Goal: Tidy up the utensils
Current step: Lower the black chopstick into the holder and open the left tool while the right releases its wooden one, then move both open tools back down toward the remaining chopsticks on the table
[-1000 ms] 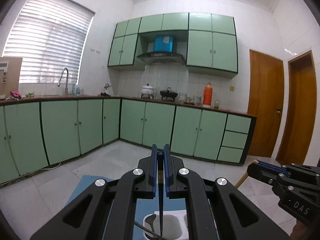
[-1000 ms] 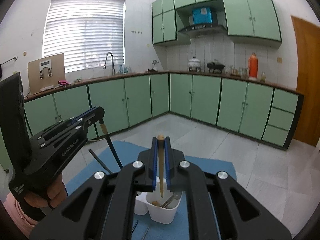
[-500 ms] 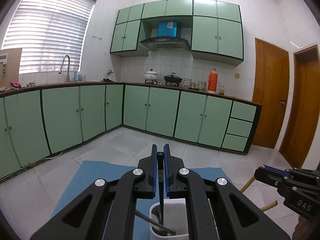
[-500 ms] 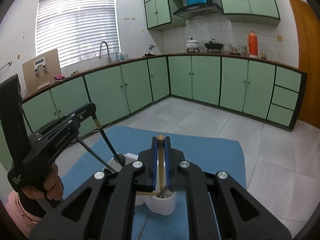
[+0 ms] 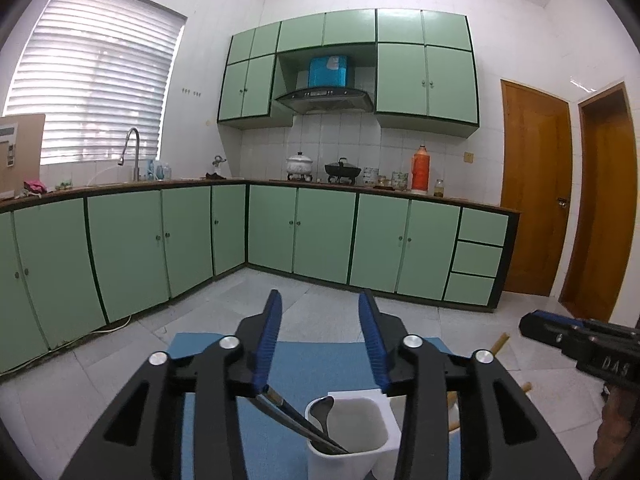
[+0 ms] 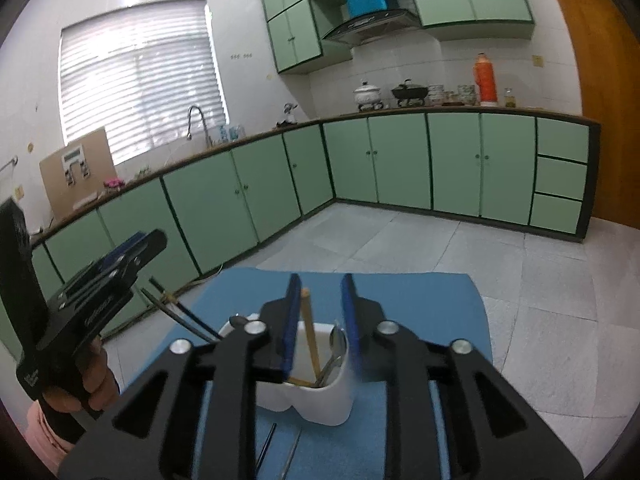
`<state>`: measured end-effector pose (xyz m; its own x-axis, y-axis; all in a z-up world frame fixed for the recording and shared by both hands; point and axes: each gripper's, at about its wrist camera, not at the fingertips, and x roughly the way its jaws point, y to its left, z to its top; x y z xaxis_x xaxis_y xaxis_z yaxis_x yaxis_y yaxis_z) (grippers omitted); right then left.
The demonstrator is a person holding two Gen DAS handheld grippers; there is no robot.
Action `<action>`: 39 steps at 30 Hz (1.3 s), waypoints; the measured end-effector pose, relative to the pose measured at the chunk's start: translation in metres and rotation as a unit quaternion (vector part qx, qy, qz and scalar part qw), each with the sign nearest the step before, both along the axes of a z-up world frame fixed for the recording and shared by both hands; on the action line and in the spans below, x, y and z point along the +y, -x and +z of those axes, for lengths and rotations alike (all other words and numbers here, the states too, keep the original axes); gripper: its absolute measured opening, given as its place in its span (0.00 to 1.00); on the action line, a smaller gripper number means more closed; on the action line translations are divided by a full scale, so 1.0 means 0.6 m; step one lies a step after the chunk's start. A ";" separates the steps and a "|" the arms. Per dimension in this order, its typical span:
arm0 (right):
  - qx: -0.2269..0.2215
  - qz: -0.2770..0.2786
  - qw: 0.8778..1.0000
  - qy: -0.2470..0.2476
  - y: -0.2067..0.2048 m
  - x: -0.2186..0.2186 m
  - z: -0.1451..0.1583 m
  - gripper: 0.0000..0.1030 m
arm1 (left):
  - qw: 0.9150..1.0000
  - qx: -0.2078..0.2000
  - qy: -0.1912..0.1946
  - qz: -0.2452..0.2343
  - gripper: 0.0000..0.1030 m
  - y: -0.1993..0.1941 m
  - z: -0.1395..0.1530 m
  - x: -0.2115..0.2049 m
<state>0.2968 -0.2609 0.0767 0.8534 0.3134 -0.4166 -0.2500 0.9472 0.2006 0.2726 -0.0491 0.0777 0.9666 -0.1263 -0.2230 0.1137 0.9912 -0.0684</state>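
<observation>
Release step, both grippers over white holder (image 6: 320,404) on blue mat (image 6: 420,300). Left gripper (image 5: 320,300) jaws just opened, black chopsticks (image 5: 296,420) dropped into holder; right gripper (image 6: 320,284) jaws opening, wooden chopstick (image 6: 310,332) leaning loose between them (spoons already inside). Next: lift clear, fetch utensils (image 6: 280,448) lying on mat.

Holder (image 6: 320,404) on mat (image 6: 420,308) at 6 o'clock | chopsticks (image 6: 310,332), spoons (image 6: 338,344) in holder | counter (image 6: 400,110) at 12 o'clock | door (image 5: 536,188) at 3 o'clock
</observation>
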 end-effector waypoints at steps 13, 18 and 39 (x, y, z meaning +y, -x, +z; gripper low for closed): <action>-0.040 -0.039 0.998 0.003 0.135 -0.023 -0.027 0.66 | 1.000 -0.009 0.004 -0.017 0.76 0.109 0.000 0.008; -0.043 -0.035 0.998 0.016 0.191 -0.006 -0.054 0.78 | 1.000 0.003 0.000 -0.016 0.87 0.165 -0.037 0.018; 0.023 -0.056 0.997 0.040 0.337 0.055 -0.229 0.89 | 0.994 0.103 -0.014 0.022 0.94 0.311 -0.219 0.063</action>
